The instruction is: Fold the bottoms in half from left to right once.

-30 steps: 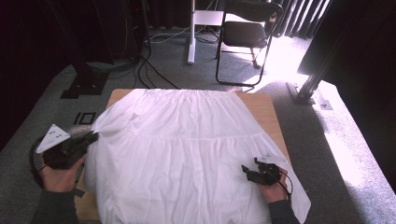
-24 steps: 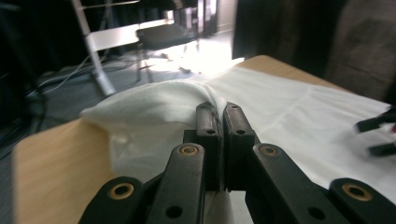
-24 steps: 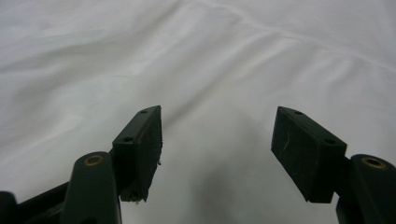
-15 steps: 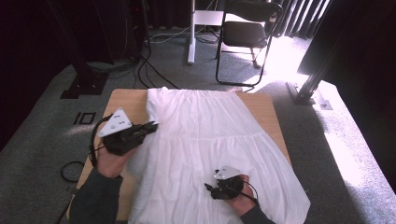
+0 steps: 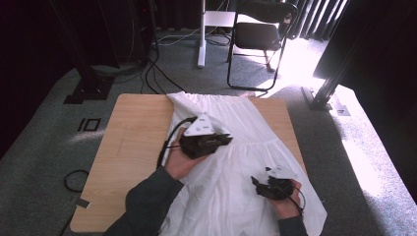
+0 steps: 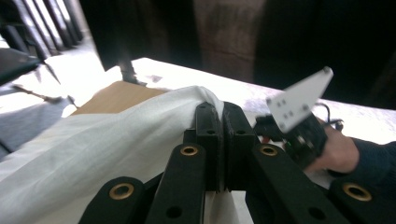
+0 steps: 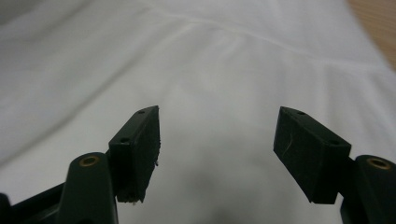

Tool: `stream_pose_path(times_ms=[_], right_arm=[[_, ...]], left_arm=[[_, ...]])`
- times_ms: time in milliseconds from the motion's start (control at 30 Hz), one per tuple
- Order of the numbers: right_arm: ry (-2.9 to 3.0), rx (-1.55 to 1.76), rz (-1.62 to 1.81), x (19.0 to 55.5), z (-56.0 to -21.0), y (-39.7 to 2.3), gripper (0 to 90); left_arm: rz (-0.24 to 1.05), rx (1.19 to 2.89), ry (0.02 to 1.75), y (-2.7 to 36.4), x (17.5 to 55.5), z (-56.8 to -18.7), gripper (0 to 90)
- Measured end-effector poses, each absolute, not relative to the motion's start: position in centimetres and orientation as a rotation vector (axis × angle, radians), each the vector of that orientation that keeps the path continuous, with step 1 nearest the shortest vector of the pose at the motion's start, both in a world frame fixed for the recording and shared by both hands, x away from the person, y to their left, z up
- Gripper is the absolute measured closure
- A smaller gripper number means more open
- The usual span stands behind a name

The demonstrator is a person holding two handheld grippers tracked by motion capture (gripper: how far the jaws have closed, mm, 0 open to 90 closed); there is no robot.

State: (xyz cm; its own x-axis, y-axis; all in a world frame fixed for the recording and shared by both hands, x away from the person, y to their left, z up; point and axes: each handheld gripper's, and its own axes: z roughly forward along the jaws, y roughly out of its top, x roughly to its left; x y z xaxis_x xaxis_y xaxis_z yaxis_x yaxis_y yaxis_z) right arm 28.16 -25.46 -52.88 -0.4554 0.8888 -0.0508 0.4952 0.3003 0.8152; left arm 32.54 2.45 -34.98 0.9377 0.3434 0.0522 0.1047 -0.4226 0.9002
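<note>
A white garment (image 5: 246,123) lies on the wooden table (image 5: 133,137), its left side folded over toward the right. My left gripper (image 5: 225,140) hovers over the middle of the garment, shut on its edge. In the left gripper view the closed jaws (image 6: 222,112) pinch a ridge of the white cloth (image 6: 116,135), and the right gripper (image 6: 299,133) shows beyond in a hand. My right gripper (image 5: 255,182) sits low over the cloth near the front right, open. Nothing but flat white fabric (image 7: 210,60) shows between its fingers (image 7: 217,144).
Bare wood (image 5: 123,162) shows on the table's left half. A black folding chair (image 5: 258,34) and a white post (image 5: 200,34) stand behind the table. Cables (image 5: 152,69) run over the grey carpet, and a dark stand base (image 5: 86,91) sits at the back left.
My left gripper has swung from the table's left edge to the middle, dragging the garment's left side over and baring the wood. The right gripper shifted left, then back right.
</note>
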Motion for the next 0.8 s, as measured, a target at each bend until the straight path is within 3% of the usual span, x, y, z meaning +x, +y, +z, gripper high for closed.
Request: stream_pose_path(times_ms=[233, 433, 533, 633, 800], right_arm=[[1.924, 1.371, 0.974, 27.9, -52.9, -30.3, 31.7], [1.903, 1.414, 0.964, 28.0, -53.1, -31.1, 33.5], [1.923, 1.389, 0.96, 28.2, -53.0, -30.6, 34.3], [1.936, 1.355, 0.963, 28.5, -52.3, -29.9, 35.0], [1.942, 1.338, 1.025, 29.4, -51.0, -29.1, 39.4]], left_arm=[[0.165, 2.099, 0.295, -4.3, 33.8, -39.2, 88.1], [0.057, 2.146, 0.317, -7.4, 35.1, -42.9, 84.6], [0.027, 2.152, 0.341, -6.7, 35.4, -43.8, 63.8], [0.059, 2.126, 0.363, -4.1, 35.2, -43.4, 57.5], [0.261, 2.093, 0.498, 3.0, 34.2, -42.5, 50.8]])
